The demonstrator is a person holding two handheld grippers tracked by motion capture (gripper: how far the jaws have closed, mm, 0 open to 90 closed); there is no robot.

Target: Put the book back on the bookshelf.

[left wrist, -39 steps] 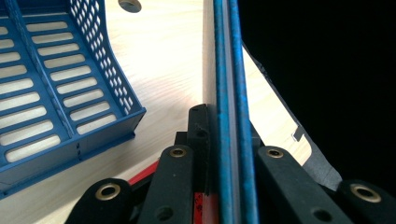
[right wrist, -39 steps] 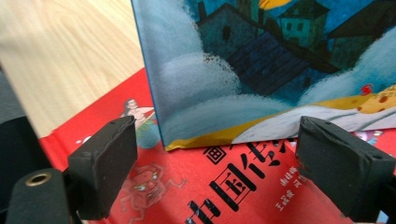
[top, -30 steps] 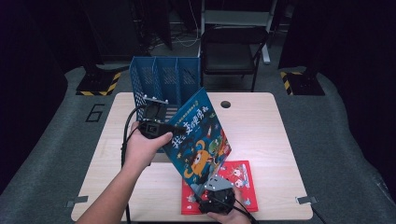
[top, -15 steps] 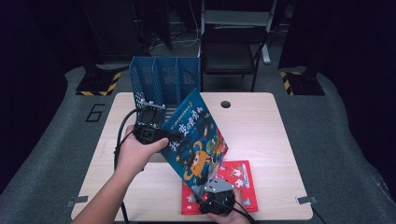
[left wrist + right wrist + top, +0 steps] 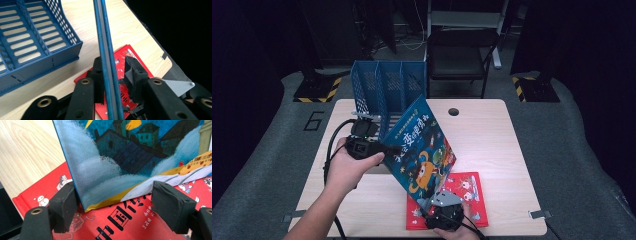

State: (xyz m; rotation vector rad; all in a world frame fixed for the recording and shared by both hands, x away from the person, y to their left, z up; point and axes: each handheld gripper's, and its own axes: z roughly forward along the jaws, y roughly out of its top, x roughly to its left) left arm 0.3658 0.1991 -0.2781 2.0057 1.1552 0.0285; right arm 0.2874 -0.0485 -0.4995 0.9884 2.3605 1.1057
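Note:
A blue picture book [image 5: 422,150] stands tilted on its lower corner above a red book [image 5: 467,192] that lies flat near the table's front edge. My left gripper [image 5: 394,149] is shut on the blue book's left edge. In the left gripper view that edge [image 5: 102,37] runs up between the narrow-set jaws [image 5: 115,66]. My right gripper [image 5: 434,200] is at the book's lower corner and open. Its jaws [image 5: 117,202] stand wide on both sides of the corner [image 5: 125,152], the left pad [image 5: 63,205] touching it, with the red book's cover [image 5: 130,225] underneath.
A blue slotted file rack [image 5: 382,90] stands at the table's back left, just behind the left gripper, and its side [image 5: 30,42] is near the book's edge. The wooden table [image 5: 497,135] has a cable hole [image 5: 453,111]. A black chair [image 5: 459,55] stands beyond the table.
My left hand and gripper have shifted a little to the left, taking the blue book's left edge with them. The right gripper has stayed at the book's lower corner.

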